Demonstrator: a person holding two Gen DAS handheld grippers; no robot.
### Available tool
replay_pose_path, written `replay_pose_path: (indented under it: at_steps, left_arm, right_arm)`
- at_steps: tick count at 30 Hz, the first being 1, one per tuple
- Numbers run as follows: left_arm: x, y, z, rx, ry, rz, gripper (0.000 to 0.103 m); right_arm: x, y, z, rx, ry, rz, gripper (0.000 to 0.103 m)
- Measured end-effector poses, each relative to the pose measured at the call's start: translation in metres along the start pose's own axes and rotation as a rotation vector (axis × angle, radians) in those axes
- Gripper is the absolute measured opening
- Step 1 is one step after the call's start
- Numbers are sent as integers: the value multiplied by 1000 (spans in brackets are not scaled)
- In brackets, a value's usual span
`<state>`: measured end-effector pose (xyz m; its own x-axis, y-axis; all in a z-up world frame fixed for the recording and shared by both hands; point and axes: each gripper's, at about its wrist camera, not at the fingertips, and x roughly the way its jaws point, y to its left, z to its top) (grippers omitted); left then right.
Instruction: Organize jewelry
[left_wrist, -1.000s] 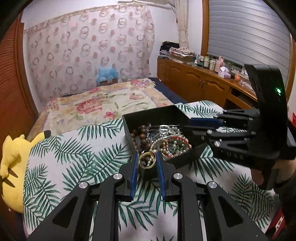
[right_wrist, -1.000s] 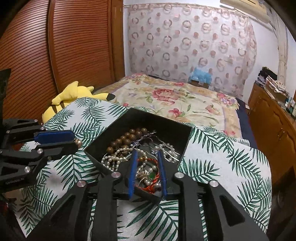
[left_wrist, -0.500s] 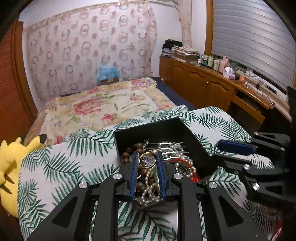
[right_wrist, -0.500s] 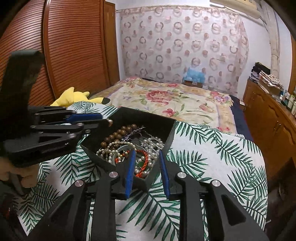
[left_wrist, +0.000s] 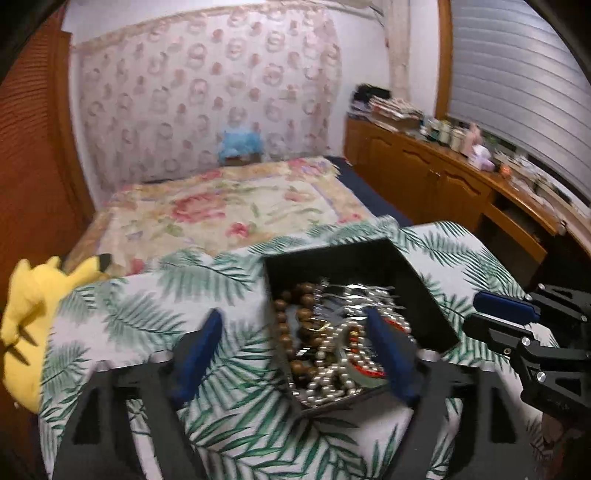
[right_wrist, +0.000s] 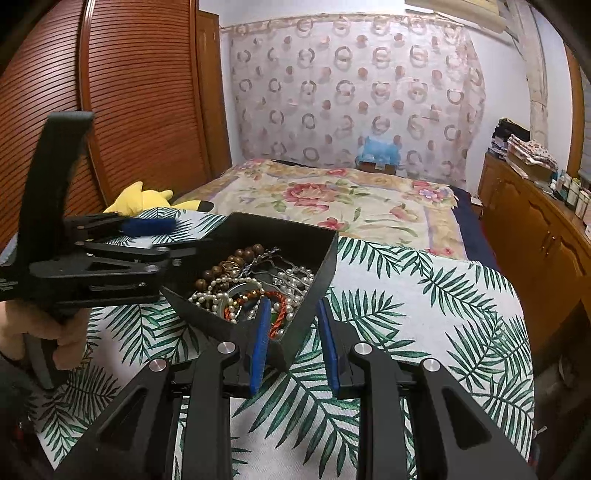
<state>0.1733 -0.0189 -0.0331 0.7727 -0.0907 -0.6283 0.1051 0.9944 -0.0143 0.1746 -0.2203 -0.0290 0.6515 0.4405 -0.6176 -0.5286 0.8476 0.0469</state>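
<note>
My left gripper (left_wrist: 295, 354) has just been opening; its jaws stand wide apart with nothing held, one blue pad over the cloth, the other over the jewelry in the box (left_wrist: 354, 258). My right gripper (right_wrist: 293, 339) is clamped on the near wall of the box, one pad inside among the beads, the other outside against the wall. A hand (right_wrist: 40, 332) at the left edge of the right view holds the left gripper's grip.

The box is black and open-topped, full of tangled jewelry (right_wrist: 251, 291): brown wooden beads, white pearls, a red cord, silvery chains and a gold ring (right_wrist: 231, 266) lying on top near the brown beads.

The box sits on a palm-leaf cloth (right_wrist: 424, 306). Beyond it lies a bed (right_wrist: 332, 199) with a floral cover and a yellow plush (left_wrist: 33, 317) at the cloth's left edge. A wooden cabinet (left_wrist: 443, 184) cluttered with bottles runs along the right wall, and slatted wooden doors (right_wrist: 140, 103) stand on the left.
</note>
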Motion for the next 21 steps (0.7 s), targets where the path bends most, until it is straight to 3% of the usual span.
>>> replay_pose_path:
  at_steps: [5,7,11,13,14,21]
  left_arm:
    - [-21,4,-3,4,-37,42,92]
    - [-28,8,-4,-4,-46,46,95]
    - [-40,11,-6,-20,-61,39,95]
    - [-45,12,-8,-26,-63,27,95]
    - [-47,12,-9,-29,-66,26,95]
    - [-63,10,-20,-34,-68,48,95]
  right_arm:
    - [-2,0,-3,24,-11,-27,31]
    - [-5,0,-4,36,-21,-42,52]
    - [-10,-2,-2,62,-46,-86,75]
    - [-12,-4,0,79,-59,-105,95]
    - [-13,-5,0,82,-65,-111,99]
    - [-12,-5,1,103,-58,-134,101]
